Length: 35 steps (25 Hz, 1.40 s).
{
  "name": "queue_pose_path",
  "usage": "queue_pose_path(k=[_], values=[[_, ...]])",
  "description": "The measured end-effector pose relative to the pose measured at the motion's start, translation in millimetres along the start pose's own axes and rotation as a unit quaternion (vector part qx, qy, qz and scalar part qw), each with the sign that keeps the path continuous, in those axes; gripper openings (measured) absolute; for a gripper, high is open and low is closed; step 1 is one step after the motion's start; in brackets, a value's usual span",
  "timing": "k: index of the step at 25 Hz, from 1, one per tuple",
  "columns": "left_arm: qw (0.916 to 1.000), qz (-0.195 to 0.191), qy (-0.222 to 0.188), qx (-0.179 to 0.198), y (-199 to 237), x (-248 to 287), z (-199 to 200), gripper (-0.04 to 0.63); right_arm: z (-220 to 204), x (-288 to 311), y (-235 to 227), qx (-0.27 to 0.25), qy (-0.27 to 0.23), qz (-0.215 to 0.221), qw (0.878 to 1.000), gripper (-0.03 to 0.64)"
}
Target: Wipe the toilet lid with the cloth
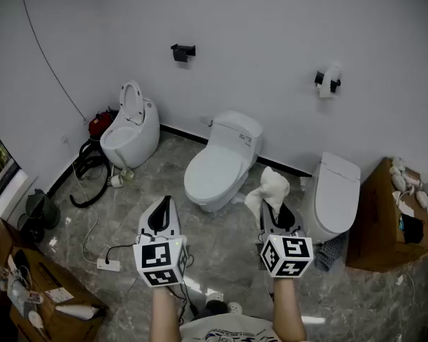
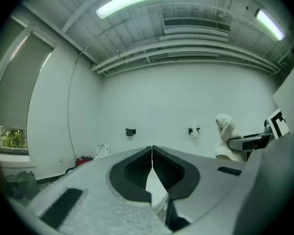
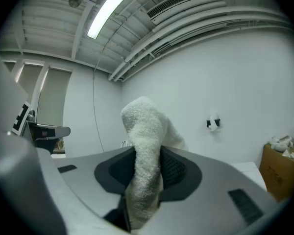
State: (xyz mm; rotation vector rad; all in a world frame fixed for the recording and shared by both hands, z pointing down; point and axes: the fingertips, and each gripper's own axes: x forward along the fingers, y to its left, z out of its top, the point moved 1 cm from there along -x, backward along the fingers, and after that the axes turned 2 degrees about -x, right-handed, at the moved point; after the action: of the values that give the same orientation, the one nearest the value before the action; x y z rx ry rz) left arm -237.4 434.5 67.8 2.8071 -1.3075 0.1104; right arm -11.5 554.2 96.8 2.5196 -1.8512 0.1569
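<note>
Three white toilets stand along the far wall. The middle toilet (image 1: pixel 217 166) has its lid (image 1: pixel 212 173) down. A white cloth (image 1: pixel 269 189) sticks up from my right gripper (image 1: pixel 274 206), whose jaws are shut on it; in the right gripper view the cloth (image 3: pixel 146 160) fills the gap between the pads. My left gripper (image 1: pixel 164 205) is held level with it, to the left, jaws shut and empty; its pads meet at the tip (image 2: pixel 152 151). Both grippers hover in front of the middle toilet, short of it.
The left toilet (image 1: pixel 130 128) has its seat raised, with a red machine (image 1: pixel 100 124) and black hose (image 1: pixel 89 173) beside it. The right toilet (image 1: pixel 334 194) is closed. Cardboard boxes stand at right (image 1: pixel 385 216) and lower left (image 1: pixel 39 291). A power strip (image 1: pixel 105 264) lies on the marble floor.
</note>
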Motion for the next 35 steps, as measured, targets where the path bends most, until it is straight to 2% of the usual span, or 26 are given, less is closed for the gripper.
queue_pose_path(k=[16,24,28,35], values=[[1.0000,0.002,0.002,-0.008,18,18,-3,0.009,-2,28,10,-0.001,0.002,0.009,1.000,0.115],[0.9999,0.002,-0.002,-0.011,46,45,-6,0.009,0,60,16,0.003,-0.008,0.001,1.000,0.115],[0.9999,-0.003,0.010,-0.014,54,58,-11,0.009,-4,73,16,0.005,0.000,-0.002,1.000,0.115],[0.9996,0.011,0.013,-0.024,68,89,-19,0.009,-10,106,7,0.009,0.015,-0.001,1.000,0.115]])
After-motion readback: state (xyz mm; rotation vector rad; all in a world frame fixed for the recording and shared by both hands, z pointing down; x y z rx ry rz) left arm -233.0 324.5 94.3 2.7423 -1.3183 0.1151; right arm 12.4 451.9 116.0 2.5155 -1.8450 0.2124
